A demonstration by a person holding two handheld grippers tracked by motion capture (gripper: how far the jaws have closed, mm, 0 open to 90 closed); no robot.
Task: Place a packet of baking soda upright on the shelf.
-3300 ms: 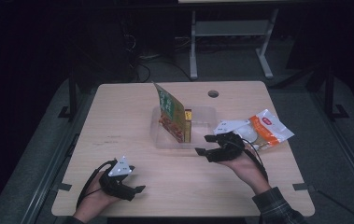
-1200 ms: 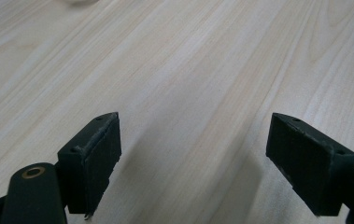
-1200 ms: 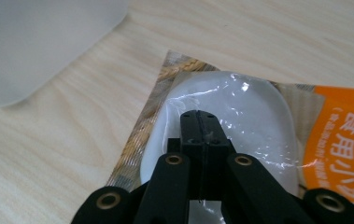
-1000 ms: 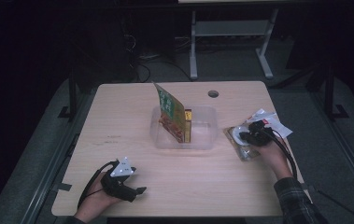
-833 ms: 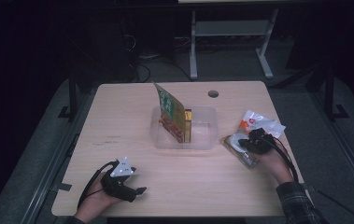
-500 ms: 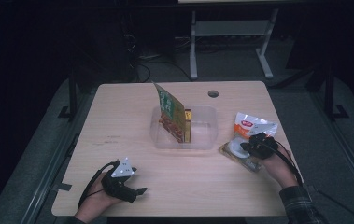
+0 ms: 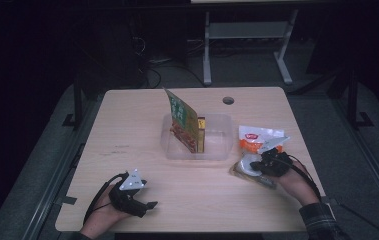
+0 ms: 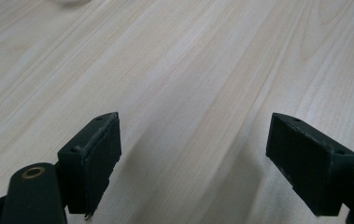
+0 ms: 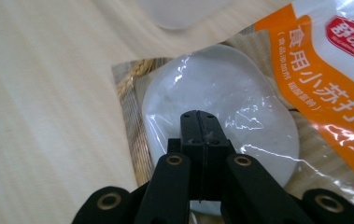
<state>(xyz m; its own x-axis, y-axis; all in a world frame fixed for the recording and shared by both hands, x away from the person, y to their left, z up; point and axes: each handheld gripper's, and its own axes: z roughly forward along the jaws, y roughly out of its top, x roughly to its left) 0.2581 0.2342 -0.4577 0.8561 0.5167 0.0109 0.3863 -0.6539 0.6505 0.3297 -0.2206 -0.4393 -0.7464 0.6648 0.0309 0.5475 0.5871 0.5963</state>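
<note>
A clear plastic tub (image 7: 217, 150) stands mid-table with a green and red packet (image 7: 182, 120) upright in it and a yellow box (image 7: 201, 134) beside that. Right of the tub lies an orange and white packet (image 7: 255, 137) (image 9: 333, 70). In front of it lies a brown packet with a clear window (image 7: 245, 171) (image 9: 221, 102) over something white. My right gripper (image 7: 263, 165) (image 9: 200, 123) is shut, its tips just over that window; I cannot tell whether they pinch the film. My left gripper (image 7: 146, 202) (image 8: 193, 140) rests open on bare wood at the front left.
The wooden table (image 7: 127, 130) has a round cable hole (image 7: 228, 100) at the back right. A metal stand (image 7: 247, 45) and cables sit on the dark floor behind. A plaid sleeve (image 7: 322, 222) enters at the front right corner.
My right hand has drawn back toward the table's front edge, off the orange packet and over the windowed one. The orange packet now lies uncovered. The left gripper has stayed put.
</note>
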